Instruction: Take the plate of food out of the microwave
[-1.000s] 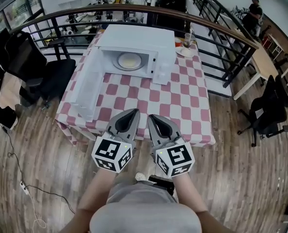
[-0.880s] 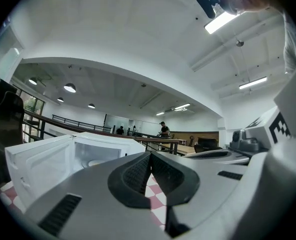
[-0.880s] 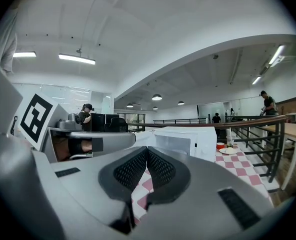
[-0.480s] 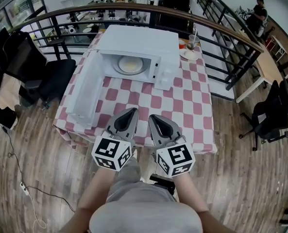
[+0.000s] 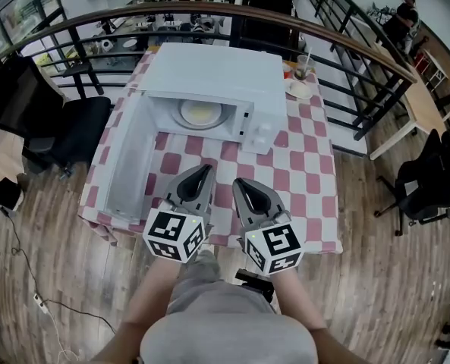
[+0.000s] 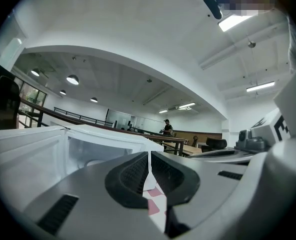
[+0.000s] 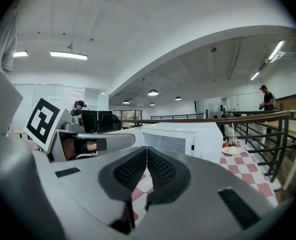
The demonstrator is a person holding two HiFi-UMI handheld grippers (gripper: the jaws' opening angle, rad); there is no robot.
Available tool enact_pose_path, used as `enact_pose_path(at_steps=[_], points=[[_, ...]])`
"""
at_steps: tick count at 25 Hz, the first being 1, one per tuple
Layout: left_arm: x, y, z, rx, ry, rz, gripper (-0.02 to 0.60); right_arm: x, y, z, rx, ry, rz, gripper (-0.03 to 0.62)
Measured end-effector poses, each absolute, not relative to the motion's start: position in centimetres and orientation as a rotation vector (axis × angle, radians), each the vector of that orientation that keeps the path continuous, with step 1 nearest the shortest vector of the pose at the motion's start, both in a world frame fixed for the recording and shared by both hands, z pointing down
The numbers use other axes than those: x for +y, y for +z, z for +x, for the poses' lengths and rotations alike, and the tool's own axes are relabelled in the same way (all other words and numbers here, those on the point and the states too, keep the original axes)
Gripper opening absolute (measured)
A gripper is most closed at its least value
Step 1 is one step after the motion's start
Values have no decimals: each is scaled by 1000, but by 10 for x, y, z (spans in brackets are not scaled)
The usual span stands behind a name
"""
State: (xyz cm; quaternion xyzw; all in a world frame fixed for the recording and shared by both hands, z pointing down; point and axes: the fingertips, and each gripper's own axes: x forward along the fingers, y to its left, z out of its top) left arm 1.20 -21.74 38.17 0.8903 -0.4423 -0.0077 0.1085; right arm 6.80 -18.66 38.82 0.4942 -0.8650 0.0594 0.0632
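White cavity noted: found plate of food (image 5: pixel 200 113) inside microwave (image 5: pixel 217 70), door (image 5: pixel 126 165) swung wide at left. Read left gripper (image 5: pixel 206 171) and right gripper (image 5: pixel 238 182) as closed tight, empty, side by side over checked tablecloth (image 5: pixel 300 165), short of cavity.

Judged risks: could shove plate deeper if jaws not parted before reaching in; could clip open door; could tip food with one-sided rim grip.

Against earlier frame: saw microwave nearer, larger; gripper tips closer to door; jaws closed as before.

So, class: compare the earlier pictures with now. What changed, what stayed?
The left gripper and right gripper have advanced side by side toward the microwave on the table. Unchanged: both shut and empty, door open, plate inside.
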Motion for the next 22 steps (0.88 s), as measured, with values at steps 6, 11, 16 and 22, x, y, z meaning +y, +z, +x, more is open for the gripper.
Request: enact_pose_path(at_steps=[6, 11, 16, 22], points=[[-266, 397, 10, -1255, -14, 2574, 124, -231, 395, 66, -2592, 207, 1504, 26], [-300, 413, -1, -1246, -39, 2485, 327, -261, 397, 62, -2567, 219, 1507, 26], [-323, 431, -9, -1220, -8, 2422, 324, -285, 404, 60, -2542, 247, 1519, 26], [-350, 453, -21, -1183, -41, 2304, 244, -309, 414, 54, -2516, 284, 1547, 26]])
